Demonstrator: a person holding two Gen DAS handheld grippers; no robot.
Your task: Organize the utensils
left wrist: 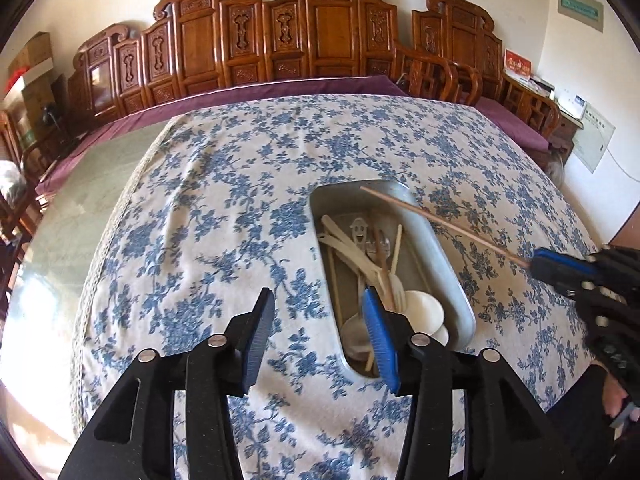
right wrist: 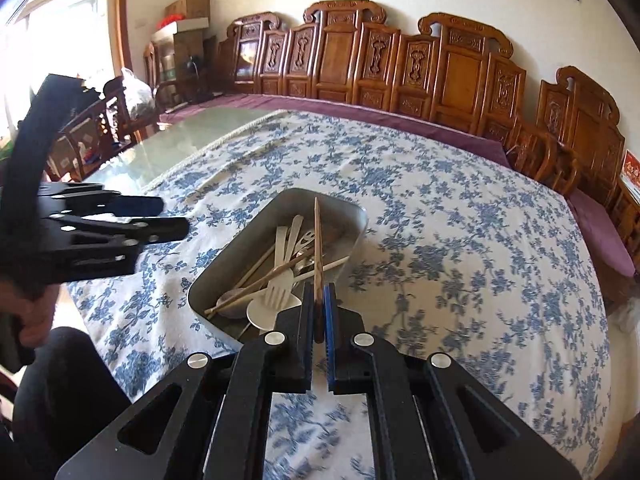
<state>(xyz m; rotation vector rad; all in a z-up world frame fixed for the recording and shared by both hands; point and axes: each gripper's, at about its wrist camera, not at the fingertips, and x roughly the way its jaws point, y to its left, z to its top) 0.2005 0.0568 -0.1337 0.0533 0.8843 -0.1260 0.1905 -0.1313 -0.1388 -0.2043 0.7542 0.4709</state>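
Note:
A metal tray (left wrist: 440,248) sits on the blue floral tablecloth and holds several pale utensils (left wrist: 360,248): chopsticks, forks, spoons. My left gripper (left wrist: 320,304) is open and empty, hovering over the tray's near left edge. My right gripper (right wrist: 319,300) is shut on a wooden chopstick (right wrist: 317,240) that points out over the tray (right wrist: 224,276). In the left wrist view the right gripper (left wrist: 560,268) holds that chopstick (left wrist: 440,220) slanting above the tray's right rim. The left gripper (right wrist: 160,216) shows at the left of the right wrist view.
The floral tablecloth (left wrist: 240,200) covers a glass-topped table (left wrist: 80,208). Carved wooden chairs (left wrist: 280,32) line the far side against the wall. Cardboard boxes (right wrist: 188,8) stand in the far corner.

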